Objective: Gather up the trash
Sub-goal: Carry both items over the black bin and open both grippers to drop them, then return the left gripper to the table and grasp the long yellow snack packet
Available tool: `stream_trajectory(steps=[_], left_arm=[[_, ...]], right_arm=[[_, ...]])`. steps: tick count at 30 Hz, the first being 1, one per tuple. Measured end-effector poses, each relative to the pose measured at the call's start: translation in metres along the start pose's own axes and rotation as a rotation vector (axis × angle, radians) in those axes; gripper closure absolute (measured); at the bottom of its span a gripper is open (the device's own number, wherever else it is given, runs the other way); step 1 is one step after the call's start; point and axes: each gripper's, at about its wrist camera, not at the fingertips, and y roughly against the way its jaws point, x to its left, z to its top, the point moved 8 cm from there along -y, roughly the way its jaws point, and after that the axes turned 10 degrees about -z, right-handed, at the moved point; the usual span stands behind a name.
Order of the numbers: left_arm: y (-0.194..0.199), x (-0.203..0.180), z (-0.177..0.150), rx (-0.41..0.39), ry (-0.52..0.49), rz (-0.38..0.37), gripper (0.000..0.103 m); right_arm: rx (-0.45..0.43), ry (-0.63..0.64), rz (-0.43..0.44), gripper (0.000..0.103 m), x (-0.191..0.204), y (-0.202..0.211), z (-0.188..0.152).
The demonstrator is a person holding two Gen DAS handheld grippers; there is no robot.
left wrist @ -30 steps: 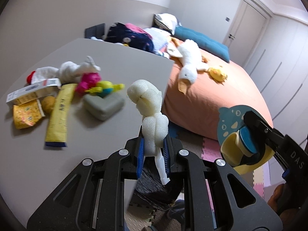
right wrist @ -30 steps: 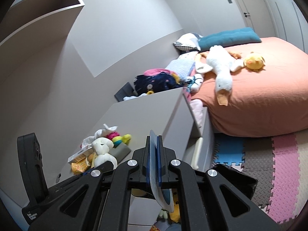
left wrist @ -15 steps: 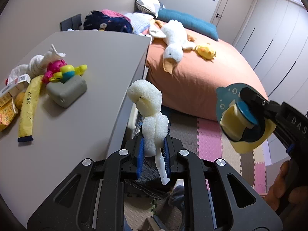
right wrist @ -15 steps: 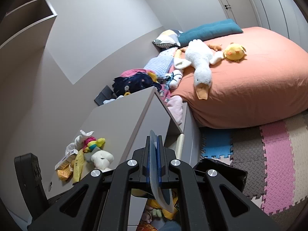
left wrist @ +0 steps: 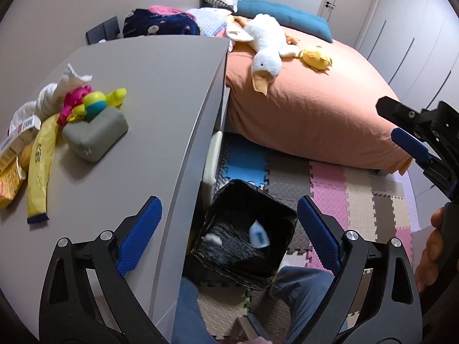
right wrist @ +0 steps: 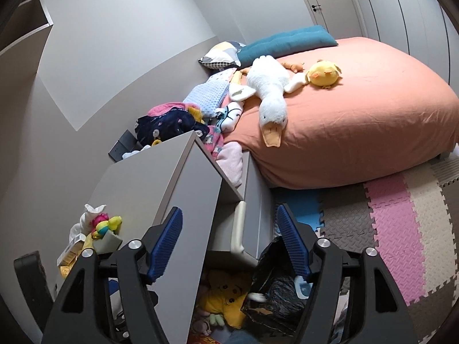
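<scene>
A black-lined trash bin (left wrist: 243, 235) stands on the floor beside the grey desk (left wrist: 160, 109). A white foam piece (left wrist: 212, 239) and a blue and white wrapper (left wrist: 258, 236) lie inside it. My left gripper (left wrist: 229, 229) is open and empty above the bin. My right gripper (right wrist: 229, 243) is open and empty, also over the bin (right wrist: 275, 292); it shows at the right edge of the left wrist view (left wrist: 416, 149). On the desk lie a yellow packet (left wrist: 40, 157), a small box (left wrist: 17, 132), a grey sponge (left wrist: 94, 134) and white tissue (left wrist: 66, 83).
A colourful toy (left wrist: 91, 103) sits by the sponge. A bed with an orange sheet (left wrist: 309, 109) and plush toys is behind. Foam mats (left wrist: 330, 189) cover the floor. A yellow plush (right wrist: 223, 295) lies under the desk. My legs (left wrist: 301, 292) are below.
Both grippers have opened. The white foam piece dropped from the left gripper and the blue and yellow wrapper from the right into the bin. Both views have moved right over the bin.
</scene>
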Motion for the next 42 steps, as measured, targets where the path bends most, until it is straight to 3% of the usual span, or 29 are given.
stream_trajectory(steps=[17, 42], left_arm=[[0.026, 0.05, 0.006, -0.053, 0.073, 0.043, 0.011], [0.067, 0.181, -0.005, -0.114, 0.26, 0.186, 0.011]], right_arm=[[0.008, 0.096, 0.036, 0.032, 0.053, -0.006, -0.01], [0.095, 0.302, 0.16, 0.029, 0.179, -0.035, -0.055]])
